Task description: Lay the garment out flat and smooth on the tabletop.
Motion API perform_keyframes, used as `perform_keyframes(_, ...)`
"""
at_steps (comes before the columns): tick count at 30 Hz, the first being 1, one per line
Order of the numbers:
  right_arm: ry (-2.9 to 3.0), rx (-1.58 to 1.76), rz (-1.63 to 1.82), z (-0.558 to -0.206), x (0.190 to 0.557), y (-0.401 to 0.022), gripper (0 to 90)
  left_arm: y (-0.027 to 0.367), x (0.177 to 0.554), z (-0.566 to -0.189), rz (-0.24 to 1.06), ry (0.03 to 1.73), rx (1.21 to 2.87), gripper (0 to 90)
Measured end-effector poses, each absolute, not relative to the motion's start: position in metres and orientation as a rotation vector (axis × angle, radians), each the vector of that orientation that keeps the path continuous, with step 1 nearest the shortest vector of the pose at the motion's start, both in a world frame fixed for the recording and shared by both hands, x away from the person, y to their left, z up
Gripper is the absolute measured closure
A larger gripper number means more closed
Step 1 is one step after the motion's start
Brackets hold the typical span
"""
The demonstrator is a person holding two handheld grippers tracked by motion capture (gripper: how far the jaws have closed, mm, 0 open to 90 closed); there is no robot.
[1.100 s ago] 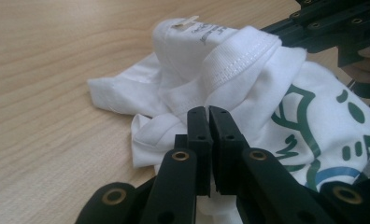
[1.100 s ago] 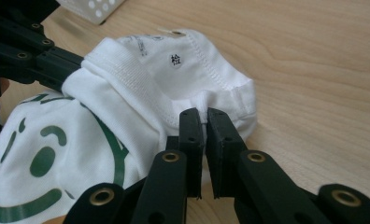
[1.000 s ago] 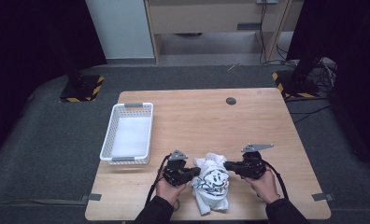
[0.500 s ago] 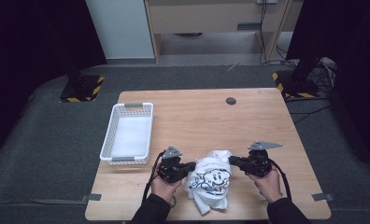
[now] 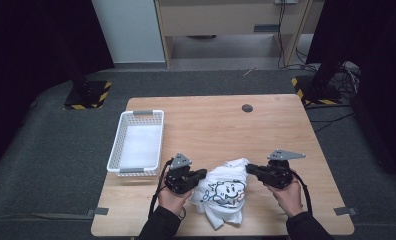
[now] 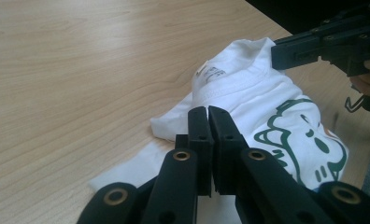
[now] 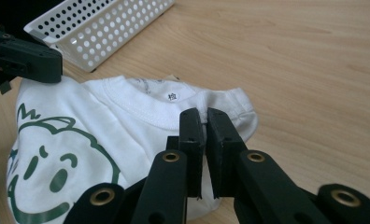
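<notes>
Two tongs pinch a crumpled T-shirt at the near edge of the worktop

The pale wooden worktop (image 5: pixel 266 130) stands on grey carpet in a dim room, with a white perforated plastic basket (image 5: pixel 136 142) at its left. The small white cotton T-shirt with a green cartoon face (image 5: pixel 223 192) lies bunched at the near middle, between the hands. It looks light, soft and limp, so it will likely sag and slide unless it is held at two points; the ribbed collar and shoulder seams seem the firmest hold. The left tongs (image 6: pixel 207 122) are pressed together on a fold at its left side. The right tongs (image 7: pixel 201 125) are pressed together on cloth below the collar.
</notes>
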State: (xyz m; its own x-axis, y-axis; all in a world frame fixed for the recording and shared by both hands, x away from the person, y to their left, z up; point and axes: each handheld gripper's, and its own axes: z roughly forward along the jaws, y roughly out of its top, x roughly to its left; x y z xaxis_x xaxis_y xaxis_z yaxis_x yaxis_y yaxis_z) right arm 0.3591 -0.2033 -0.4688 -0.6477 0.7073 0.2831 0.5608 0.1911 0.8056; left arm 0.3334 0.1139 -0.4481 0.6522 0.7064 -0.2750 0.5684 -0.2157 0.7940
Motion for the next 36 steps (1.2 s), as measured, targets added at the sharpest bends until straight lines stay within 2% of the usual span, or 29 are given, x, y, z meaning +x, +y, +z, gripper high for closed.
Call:
perform_keyframes(7,2.243,1.213,1.493,-0.452,0.365,-0.206,85.1,0.115,0.336,-0.435,0.226,0.987,1.878,88.8)
perform_keyframes(17,2.085,1.195,1.568,-0.429,0.378,-0.202,85.1,0.106,0.357,-0.395,0.419,0.941,1.847,88.8)
perform_keyframes(20,1.963,1.198,1.595,-0.412,0.389,-0.198,85.1,0.101,0.371,-0.376,0.509,0.931,1.834,88.7)
perform_keyframes(31,1.751,1.166,1.505,-0.376,0.43,-0.166,84.9,0.101,0.412,-0.348,0.648,0.975,1.738,88.6)
perform_keyframes(32,1.7,1.171,1.464,-0.372,0.439,-0.161,79.6,0.102,0.423,-0.348,0.662,1.0,1.705,86.6)
perform_keyframes(33,1.7,1.171,1.464,-0.372,0.439,-0.161,79.6,0.102,0.423,-0.348,0.662,1.0,1.705,78.5)
perform_keyframes(34,1.641,1.196,1.405,-0.371,0.448,-0.157,63.7,0.105,0.434,-0.352,0.609,1.072,1.672,73.3)
perform_keyframes(35,1.641,1.196,1.405,-0.371,0.448,-0.157,63.7,0.105,0.434,-0.352,0.609,1.072,1.672,71.9)
perform_keyframes(36,1.631,1.214,1.374,-0.373,0.453,-0.156,58.9,0.107,0.438,-0.355,0.575,1.104,1.664,71.9)
